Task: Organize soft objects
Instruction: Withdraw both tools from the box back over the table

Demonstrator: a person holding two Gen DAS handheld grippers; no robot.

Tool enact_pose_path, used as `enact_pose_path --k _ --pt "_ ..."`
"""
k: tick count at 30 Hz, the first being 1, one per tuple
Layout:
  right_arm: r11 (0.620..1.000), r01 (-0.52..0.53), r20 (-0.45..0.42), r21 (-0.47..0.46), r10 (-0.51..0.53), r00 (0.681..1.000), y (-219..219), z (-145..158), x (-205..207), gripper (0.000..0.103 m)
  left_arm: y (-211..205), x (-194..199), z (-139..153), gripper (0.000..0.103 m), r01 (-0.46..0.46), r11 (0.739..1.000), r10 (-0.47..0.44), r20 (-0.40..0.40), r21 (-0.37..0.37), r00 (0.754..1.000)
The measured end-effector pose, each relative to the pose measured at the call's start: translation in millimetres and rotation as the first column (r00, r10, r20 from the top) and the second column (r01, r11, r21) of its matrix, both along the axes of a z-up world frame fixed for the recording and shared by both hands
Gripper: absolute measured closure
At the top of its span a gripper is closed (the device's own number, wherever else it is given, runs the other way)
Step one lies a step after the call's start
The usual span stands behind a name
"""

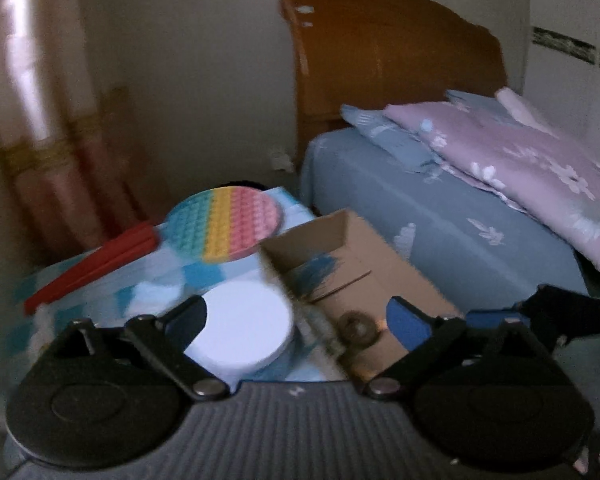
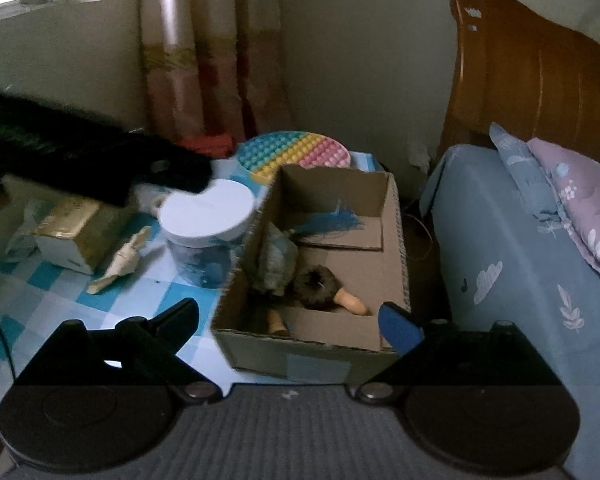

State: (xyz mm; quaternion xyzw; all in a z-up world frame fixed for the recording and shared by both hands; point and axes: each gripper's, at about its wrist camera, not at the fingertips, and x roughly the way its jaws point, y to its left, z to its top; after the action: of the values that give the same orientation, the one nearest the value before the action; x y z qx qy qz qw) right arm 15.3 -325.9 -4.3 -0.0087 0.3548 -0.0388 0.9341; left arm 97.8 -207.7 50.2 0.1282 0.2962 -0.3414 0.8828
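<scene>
An open cardboard box (image 2: 392,216) stands on a blue checked table (image 2: 40,300) beside a bed. Inside lie a plush duck with a dark fuzzy head (image 2: 320,286) and a blue tassel (image 2: 336,220). The box also shows in the left wrist view (image 1: 380,248). A round rainbow pop-it mat (image 1: 224,222) lies behind it, also seen from the right (image 2: 292,152). My left gripper (image 1: 296,320) is open and empty, low over a white-lidded tub (image 1: 244,328). My right gripper (image 2: 292,320) is open and empty, at the box's near wall.
The white-lidded tub (image 2: 208,210) stands left of the box. A gold and white carton (image 2: 68,232) and crumpled paper (image 2: 120,260) lie at the left. A red strip (image 1: 92,264) lies by the mat. A bed (image 2: 512,264) with pillows (image 1: 500,148) fills the right. A black sleeve (image 2: 60,148) reaches in.
</scene>
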Motion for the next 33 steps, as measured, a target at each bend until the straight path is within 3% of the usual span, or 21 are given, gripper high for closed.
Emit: enact_pose_path --k 7,15,23,28,33 --pt "0.999 -0.037 0.021 -0.011 0.038 0.999 29 12 -13 0.004 64 -23 1 0.004 -0.154 0.988 0.154 -0.005 0.006 0.988" --pt "0.997 -0.072 0.026 -0.022 0.073 0.997 66 19 -23 0.0 129 -53 -17 0.004 -0.309 0.951 0.309 0.009 0.034 0.951" --pt "0.993 -0.082 0.004 -0.088 0.083 0.997 112 21 -18 0.0 172 -67 -42 0.004 -0.371 0.927 0.37 0.026 0.051 0.929" --pt "0.988 -0.1 -0.004 -0.116 0.1 0.995 140 27 -22 0.0 194 -80 -54 0.004 -0.374 0.927 0.374 0.031 0.018 0.927" --pt "0.976 -0.141 -0.009 -0.168 0.142 0.99 165 29 -21 0.0 216 -81 -66 0.004 -0.419 0.908 0.419 0.002 -0.018 0.908"
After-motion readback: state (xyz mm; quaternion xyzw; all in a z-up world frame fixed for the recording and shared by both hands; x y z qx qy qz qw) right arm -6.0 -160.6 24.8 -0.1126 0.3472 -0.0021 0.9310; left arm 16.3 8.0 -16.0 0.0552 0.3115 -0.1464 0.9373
